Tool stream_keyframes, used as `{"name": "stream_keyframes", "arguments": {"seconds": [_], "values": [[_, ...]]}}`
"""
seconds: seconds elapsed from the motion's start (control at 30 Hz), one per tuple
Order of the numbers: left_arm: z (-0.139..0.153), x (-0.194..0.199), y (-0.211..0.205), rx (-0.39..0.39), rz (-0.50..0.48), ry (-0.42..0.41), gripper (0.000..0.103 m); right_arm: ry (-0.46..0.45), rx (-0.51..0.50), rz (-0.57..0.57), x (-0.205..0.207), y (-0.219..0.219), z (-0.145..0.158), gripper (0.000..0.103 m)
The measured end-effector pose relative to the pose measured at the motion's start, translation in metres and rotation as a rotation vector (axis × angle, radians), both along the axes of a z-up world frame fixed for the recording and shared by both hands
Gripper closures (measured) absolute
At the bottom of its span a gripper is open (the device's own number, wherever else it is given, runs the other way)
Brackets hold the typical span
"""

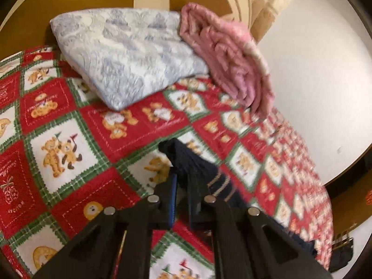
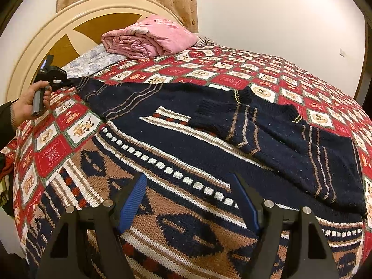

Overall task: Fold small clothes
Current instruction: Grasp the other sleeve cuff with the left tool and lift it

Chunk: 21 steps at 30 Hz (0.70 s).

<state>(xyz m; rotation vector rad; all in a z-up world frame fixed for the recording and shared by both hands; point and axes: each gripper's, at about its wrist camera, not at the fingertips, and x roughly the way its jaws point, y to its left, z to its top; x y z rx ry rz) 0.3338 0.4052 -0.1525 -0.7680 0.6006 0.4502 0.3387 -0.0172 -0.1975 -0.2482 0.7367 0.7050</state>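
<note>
I see a navy knitted sweater point(image 2: 186, 144) with tan, white and red patterned bands spread flat across a bed point(image 2: 267, 74) covered in a red, green and white teddy-bear quilt. One sleeve is folded over the sweater's body toward the bed's right edge. The other sleeve point(image 2: 109, 93) stretches toward the headboard point(image 2: 46, 37) corner on the left.

My left claw point(image 1: 182, 174) is closed, gripping the cuff of that stretched sleeve; dark knit bunches out past its tips, lifted just off the quilt. In the right view a hand point(image 2: 30, 102) holds that claw's handle near the bed's left edge.

My right claw point(image 2: 189, 200) is open, its blue-padded fingers point(image 2: 133, 200) hovering over the patterned hem band nearest me, with nothing between them.

A blue-white pillow point(image 1: 130, 53) and a folded pink blanket point(image 2: 148, 38) lie at the head of the bed.
</note>
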Motion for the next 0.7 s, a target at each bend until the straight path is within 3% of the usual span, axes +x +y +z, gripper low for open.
{"name": "stream_keyframes", "arguments": {"seconds": [0.1, 0.23, 0.6, 0.7], "values": [[0.018, -0.005, -0.004, -0.037, -0.021, -0.076, 0.095, -0.004, 0.011, -0.001, -0.002, -0.002, 0.002, 0.028], [0.042, 0.003, -0.025, -0.023, -0.081, -0.13, 0.095, -0.008, 0.019, 0.006, -0.006, -0.002, 0.005, 0.028], [0.114, 0.032, -0.167, 0.063, -0.402, -0.256, 0.095, -0.013, 0.075, -0.027, -0.011, -0.033, 0.014, 0.028], [0.126, 0.037, -0.203, 0.05, -0.465, -0.28, 0.095, -0.002, 0.098, -0.046, -0.01, -0.047, 0.016, 0.028]]}}
